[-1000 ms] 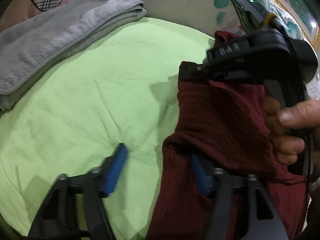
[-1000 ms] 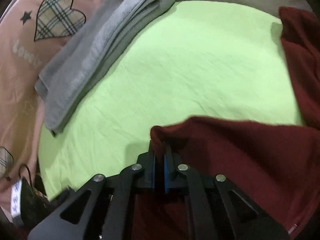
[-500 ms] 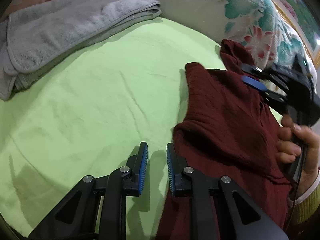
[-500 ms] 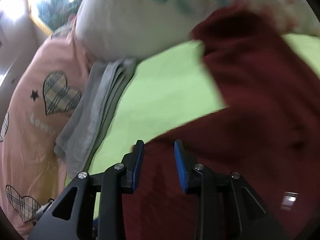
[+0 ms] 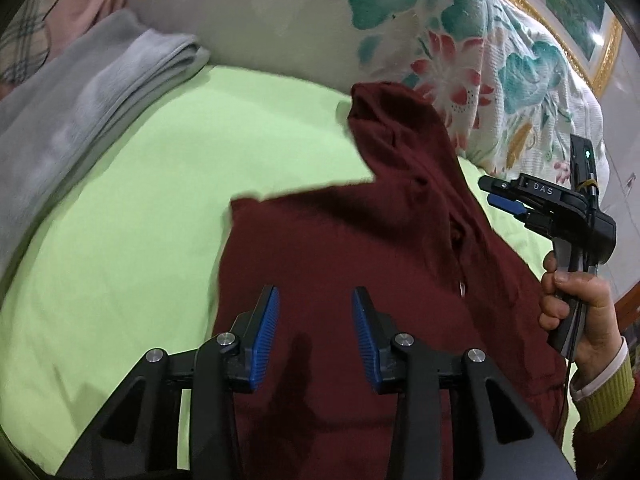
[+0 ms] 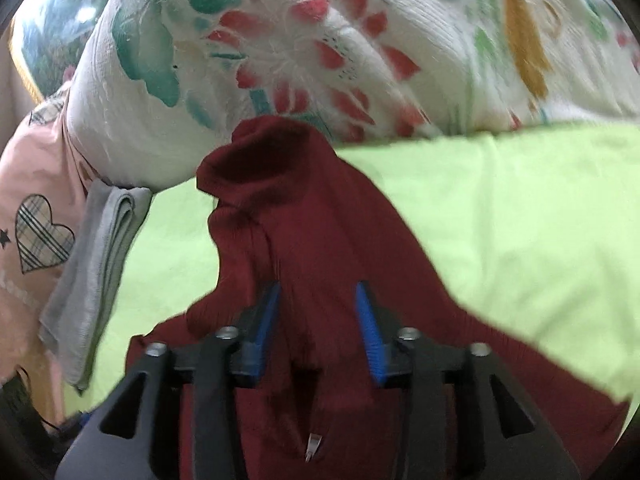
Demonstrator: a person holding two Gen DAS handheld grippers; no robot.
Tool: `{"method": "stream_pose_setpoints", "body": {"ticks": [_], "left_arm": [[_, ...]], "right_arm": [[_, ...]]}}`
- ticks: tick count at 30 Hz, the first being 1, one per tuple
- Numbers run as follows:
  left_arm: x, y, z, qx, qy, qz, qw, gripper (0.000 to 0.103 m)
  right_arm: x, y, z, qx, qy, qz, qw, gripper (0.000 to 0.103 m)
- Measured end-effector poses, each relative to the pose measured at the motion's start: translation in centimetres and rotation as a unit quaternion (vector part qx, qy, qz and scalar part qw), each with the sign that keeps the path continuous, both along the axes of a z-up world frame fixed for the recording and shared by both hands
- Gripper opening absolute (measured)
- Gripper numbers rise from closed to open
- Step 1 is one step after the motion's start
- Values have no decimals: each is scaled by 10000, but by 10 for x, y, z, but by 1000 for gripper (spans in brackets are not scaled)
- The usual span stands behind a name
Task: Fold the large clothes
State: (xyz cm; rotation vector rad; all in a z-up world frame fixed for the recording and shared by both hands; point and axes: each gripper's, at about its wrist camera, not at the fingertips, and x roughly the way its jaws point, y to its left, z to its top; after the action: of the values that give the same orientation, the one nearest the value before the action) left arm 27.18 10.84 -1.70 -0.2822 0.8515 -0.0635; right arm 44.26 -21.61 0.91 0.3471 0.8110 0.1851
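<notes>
- Dark red knit garment [image 5: 360,264] spread on the light green sheet [image 5: 132,248], one end bunched up against the floral pillow [image 5: 460,60].
- Left gripper [image 5: 313,332] angled downward over the near part of the garment, jaws partly apart and opening, blue pads [image 5: 265,332] clear of the cloth, nothing pinched.
- Right gripper [image 6: 316,328] likewise tilted downward above the garment's middle, jaws partly apart and opening, red fabric seen between and beneath the pads [image 6: 368,332] but not clamped.
- Seen from the left wrist: right hand [image 5: 576,308] wrapped round the black handle at the garment's far edge, wrist in a yellow-green cuff [image 5: 604,404], tool pointing back toward the sheet.
- Small metal zipper pull [image 6: 313,446] lying on the cloth just below the right gripper.
- Folded grey towel [image 5: 80,120] at the sheet's left edge, well apart from the garment.
- Pink fabric with a plaid heart [image 6: 42,232] beyond the towel.
</notes>
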Motion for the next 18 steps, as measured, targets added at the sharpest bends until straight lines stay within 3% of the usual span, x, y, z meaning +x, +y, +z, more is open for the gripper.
{"method": "stream_pose_setpoints", "body": {"ticks": [2,6,10,14,15,17,18], "left_arm": [[19,-3,6,84,-42,0,10000,46],[75,-3,11,212,48,-34,9998,49],[125,-3,14,73,109,-80,9999,49],[177,-12,11,152,141,-271,9994,53],[192,-14,9,199,183,-288,9992,53],[224,-13,0,96,353,-333,9988,53],[232,-13,-4,27,405,-348,9986,53]], "right_arm": [[16,4,5,-190,-85,71,9998,58],[49,12,9,-629,-163,194,9977,59],[81,21,4,-983,-178,249,9947,59],[115,17,-9,-879,-5,192,9959,59],[121,11,-11,-713,34,150,9973,56],[123,3,-11,-548,44,154,9984,8],[123,0,-11,-515,74,175,9985,5]]}}
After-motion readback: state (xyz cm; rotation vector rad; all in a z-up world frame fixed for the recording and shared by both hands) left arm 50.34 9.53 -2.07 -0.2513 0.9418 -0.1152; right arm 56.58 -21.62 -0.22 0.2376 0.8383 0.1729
